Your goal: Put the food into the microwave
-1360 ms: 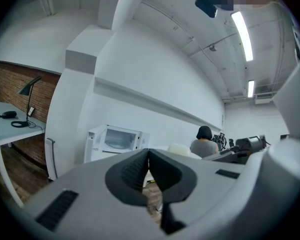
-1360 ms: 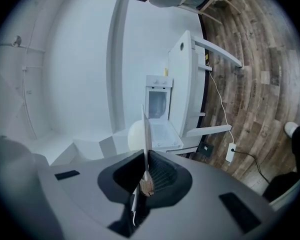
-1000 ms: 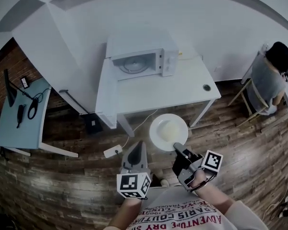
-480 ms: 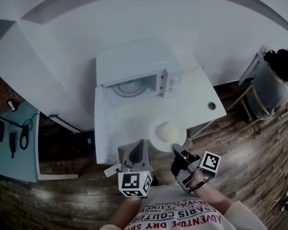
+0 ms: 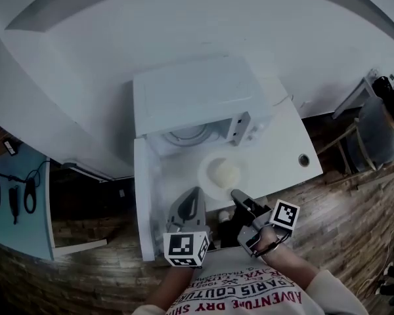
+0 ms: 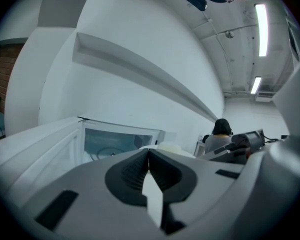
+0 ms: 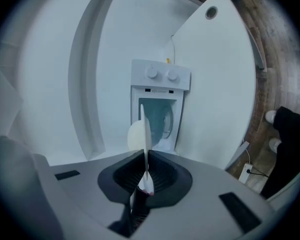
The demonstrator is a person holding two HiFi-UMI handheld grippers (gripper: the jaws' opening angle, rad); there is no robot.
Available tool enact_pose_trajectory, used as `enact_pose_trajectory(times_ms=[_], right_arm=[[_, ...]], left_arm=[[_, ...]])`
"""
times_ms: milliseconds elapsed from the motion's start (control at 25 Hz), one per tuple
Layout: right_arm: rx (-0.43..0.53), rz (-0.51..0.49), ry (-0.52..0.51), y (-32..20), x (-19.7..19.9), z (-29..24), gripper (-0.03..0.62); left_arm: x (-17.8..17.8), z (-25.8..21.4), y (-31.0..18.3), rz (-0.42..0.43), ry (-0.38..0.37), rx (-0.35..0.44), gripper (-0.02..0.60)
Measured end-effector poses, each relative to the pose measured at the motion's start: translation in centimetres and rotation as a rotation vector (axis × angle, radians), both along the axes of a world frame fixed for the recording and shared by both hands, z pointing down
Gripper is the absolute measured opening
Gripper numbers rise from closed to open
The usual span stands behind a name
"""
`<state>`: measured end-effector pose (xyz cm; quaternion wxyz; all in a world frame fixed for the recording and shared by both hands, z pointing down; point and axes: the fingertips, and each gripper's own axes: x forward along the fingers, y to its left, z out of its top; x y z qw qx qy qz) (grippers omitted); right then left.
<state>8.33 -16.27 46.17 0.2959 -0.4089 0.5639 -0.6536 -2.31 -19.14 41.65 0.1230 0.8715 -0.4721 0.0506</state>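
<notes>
A white microwave (image 5: pixel 197 97) stands on a white table (image 5: pixel 282 136) with its door swung open to the left and the glass turntable (image 5: pixel 187 135) showing inside. My right gripper (image 5: pixel 236 195) is shut on the near rim of a white plate (image 5: pixel 213 176) that carries a pale mound of food (image 5: pixel 227 171). The plate hangs level over the table, just before the open cavity. In the right gripper view the plate (image 7: pixel 146 129) shows edge-on between the jaws, with the microwave (image 7: pixel 160 109) behind. My left gripper (image 5: pixel 192 199) is shut and empty, left of the plate; the cavity (image 6: pixel 115 144) lies ahead of it.
The open microwave door (image 6: pixel 40 144) reaches out on the left side. A cable hole (image 5: pixel 305 159) sits in the table's right part. A person (image 5: pixel 384 120) sits at a desk far right. A second table (image 5: pixel 13 202) with cables stands at the left.
Both grippers and the plate have moved forward, from over the wooden floor to over the table in front of the microwave. The grip on the plate is unchanged.
</notes>
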Motion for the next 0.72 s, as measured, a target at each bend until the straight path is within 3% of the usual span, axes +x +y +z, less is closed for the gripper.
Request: enact_pose_trajectory(times_ms=[440,720], right_arm=[[-0.054,-0.119,0.011,-11.1,0.2,3.7,0.025],[-0.087,-0.156,0.031,-15.4,-0.8,6.7,0.025]], left_arm=[[-1.5,2.6,-8.8,-0.193,-0.033,-0.056,0.006],[-2.4,4.7,-11.8,-0.261,-0.064,-0.099,0.006]])
